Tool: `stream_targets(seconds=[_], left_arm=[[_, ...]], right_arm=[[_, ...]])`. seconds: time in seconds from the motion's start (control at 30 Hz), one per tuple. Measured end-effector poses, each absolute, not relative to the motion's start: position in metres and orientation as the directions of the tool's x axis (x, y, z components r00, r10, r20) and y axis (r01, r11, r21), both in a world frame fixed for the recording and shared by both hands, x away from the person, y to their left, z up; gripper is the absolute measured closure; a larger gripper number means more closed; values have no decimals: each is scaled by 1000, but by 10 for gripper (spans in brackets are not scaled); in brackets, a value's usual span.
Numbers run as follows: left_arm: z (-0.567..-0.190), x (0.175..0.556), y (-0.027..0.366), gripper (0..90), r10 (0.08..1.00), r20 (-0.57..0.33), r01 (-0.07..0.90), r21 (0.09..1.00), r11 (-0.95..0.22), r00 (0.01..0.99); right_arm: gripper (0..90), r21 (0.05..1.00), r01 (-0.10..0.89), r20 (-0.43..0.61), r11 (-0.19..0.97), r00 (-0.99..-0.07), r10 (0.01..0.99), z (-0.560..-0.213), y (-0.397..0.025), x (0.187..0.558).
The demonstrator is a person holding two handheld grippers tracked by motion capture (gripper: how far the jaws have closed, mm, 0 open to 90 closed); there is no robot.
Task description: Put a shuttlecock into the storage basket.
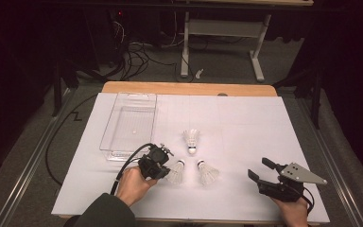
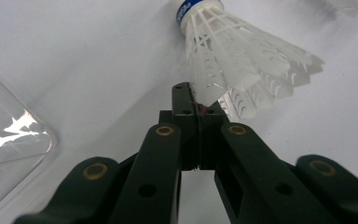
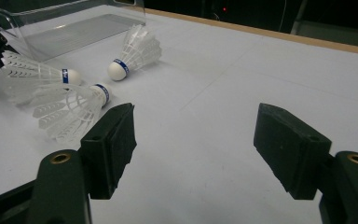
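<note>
I am holding my left gripper (image 1: 163,166) low over the near left part of the white table (image 1: 246,123), my left hand (image 1: 133,185) wrapped around its body from behind and my dark sleeve (image 1: 105,212) coming in from the bottom edge. Its jaws are pinched together on the rim of the feather skirt of the nearest shuttlecock (image 2: 233,60), which is lying on its side on the table with its rounded cork end pointing away from me. In the left gripper view the skirt is looking like stiff white plastic, moulded in a ribbed lattice with scalloped tips, and a blue band with tiny print I cannot read is circling the base of the cork.

I am resting my right gripper (image 1: 261,171) near the right front corner, my right hand (image 1: 293,210) underneath it and its grey three-cornered plate on top; its jaws, faced with black rubbery pads (image 3: 121,135), are standing wide apart with nothing between them.

A second shuttlecock (image 1: 207,173) is lying just beside the held one, and a third shuttlecock (image 1: 191,141) is lying farther back, near the middle. A clear plastic tray (image 1: 108,142) with a ribbed floor and rounded corners is sitting at the back left
</note>
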State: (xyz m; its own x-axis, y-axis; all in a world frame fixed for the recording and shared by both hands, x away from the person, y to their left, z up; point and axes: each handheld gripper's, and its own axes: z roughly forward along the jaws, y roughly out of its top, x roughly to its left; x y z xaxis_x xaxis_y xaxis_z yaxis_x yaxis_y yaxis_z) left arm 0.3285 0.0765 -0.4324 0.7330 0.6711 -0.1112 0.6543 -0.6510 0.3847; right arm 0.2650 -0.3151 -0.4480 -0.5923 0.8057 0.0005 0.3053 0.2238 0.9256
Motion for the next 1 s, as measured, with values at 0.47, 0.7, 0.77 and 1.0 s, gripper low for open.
stream_targets(seconds=[0.47,0.7,0.77,1.0], left_arm=[[-427,327,82,897,666,-126,651,404,-642,735],[-424,327,83,896,663,-130,649,410,-641,737],[-422,326,84,896,662,-131,647,415,-639,738],[-413,325,85,896,660,-132,641,434,-633,740]], right_arm=[[298,925,305,0,225,-592,806,-448,-315,265],[298,926,303,-2,226,-593,805,-448,-315,265],[299,926,304,-1,225,-593,805,-448,-315,265],[298,925,305,0,225,-593,805,-448,-315,265]])
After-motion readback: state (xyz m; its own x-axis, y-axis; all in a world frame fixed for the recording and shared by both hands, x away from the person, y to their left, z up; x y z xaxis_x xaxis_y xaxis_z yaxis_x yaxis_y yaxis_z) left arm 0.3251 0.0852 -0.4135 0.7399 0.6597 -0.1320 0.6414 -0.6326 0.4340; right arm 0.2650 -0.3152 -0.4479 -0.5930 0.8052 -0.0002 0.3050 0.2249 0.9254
